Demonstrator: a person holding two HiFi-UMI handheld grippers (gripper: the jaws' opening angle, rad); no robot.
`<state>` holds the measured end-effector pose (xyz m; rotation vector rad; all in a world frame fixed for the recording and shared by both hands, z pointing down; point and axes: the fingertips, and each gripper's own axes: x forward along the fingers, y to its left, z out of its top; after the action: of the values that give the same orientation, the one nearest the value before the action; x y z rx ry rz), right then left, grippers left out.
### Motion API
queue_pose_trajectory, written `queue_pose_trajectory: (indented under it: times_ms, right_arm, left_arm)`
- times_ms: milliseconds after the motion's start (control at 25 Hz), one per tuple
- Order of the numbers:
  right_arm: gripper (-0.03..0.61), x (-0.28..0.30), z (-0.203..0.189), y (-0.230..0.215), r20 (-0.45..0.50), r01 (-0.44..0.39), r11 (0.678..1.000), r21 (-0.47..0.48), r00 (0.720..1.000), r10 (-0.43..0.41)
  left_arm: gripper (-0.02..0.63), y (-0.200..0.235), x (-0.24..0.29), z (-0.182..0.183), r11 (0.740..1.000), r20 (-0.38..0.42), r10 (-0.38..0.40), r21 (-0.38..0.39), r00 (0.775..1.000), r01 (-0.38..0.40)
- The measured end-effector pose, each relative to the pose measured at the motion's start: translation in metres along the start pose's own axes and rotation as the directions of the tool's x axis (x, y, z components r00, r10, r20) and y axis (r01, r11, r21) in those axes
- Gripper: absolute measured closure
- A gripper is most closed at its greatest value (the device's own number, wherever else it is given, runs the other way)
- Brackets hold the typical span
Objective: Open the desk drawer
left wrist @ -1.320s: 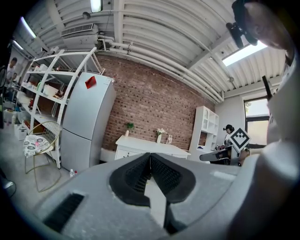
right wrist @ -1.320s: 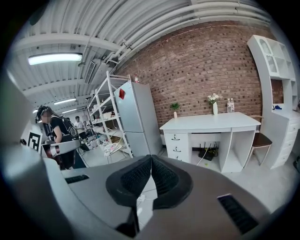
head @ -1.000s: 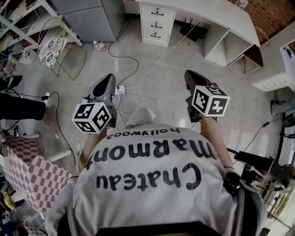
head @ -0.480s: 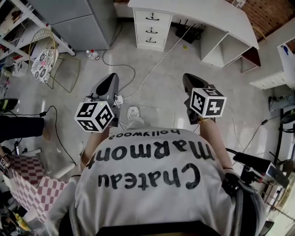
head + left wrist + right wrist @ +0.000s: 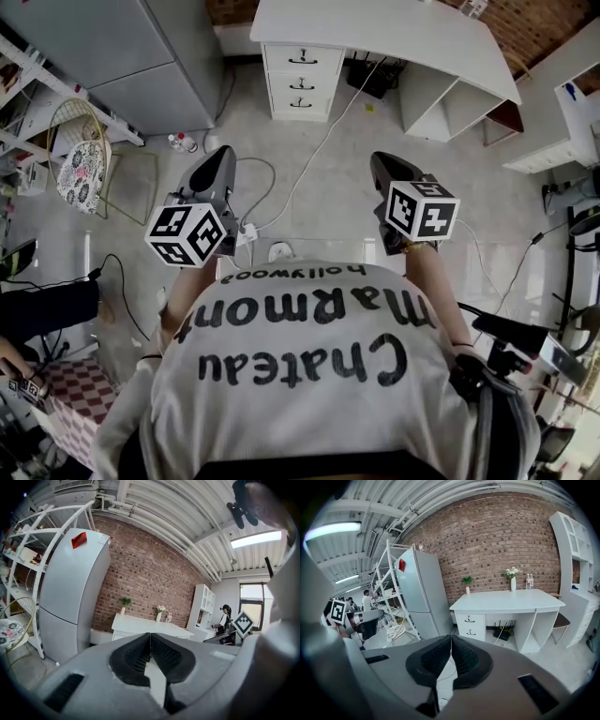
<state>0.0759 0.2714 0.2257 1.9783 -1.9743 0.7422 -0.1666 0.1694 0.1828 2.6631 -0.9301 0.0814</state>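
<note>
The white desk (image 5: 394, 33) stands by the brick wall, far ahead of me across the floor. Its drawer unit (image 5: 301, 82) has three shut drawers with dark handles. In the right gripper view the desk (image 5: 506, 603) and its drawers (image 5: 469, 625) show beyond the jaws. My left gripper (image 5: 221, 157) and right gripper (image 5: 380, 159) are held out in front of my chest, well short of the desk. Both are shut with nothing between the pads, as the left gripper view (image 5: 150, 635) and the right gripper view (image 5: 451, 638) show.
A grey refrigerator (image 5: 112, 47) stands left of the desk. Cables (image 5: 314, 155) and a power strip (image 5: 247, 234) lie on the floor between me and the desk. Two bottles (image 5: 181, 142) and a wire chair (image 5: 80, 169) are at left; white shelving (image 5: 562, 122) at right.
I have moved toward the desk: it, the refrigerator and the floor cables have slid down the head view. Both grippers stay shut and held out in front.
</note>
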Motion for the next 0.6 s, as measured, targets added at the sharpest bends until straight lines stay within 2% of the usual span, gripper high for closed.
queue_pose_trajectory:
  times_ms: [360,600]
  right_arm:
    - [0.565,0.05,0.029,0.016,0.015,0.035,0.999,0.01,0.999,-0.035]
    - [0.565,0.071,0.018,0.027,-0.02,0.063,0.998,-0.007,0.998,-0.063]
  left_arm:
    - [0.598,0.049,0.035,0.021,0.998,-0.019,-0.061,0.023,0.998,0.061]
    - [0.598,0.065,0.042,0.009,0.996,-0.04,-0.089,0.002,0.995,0.089]
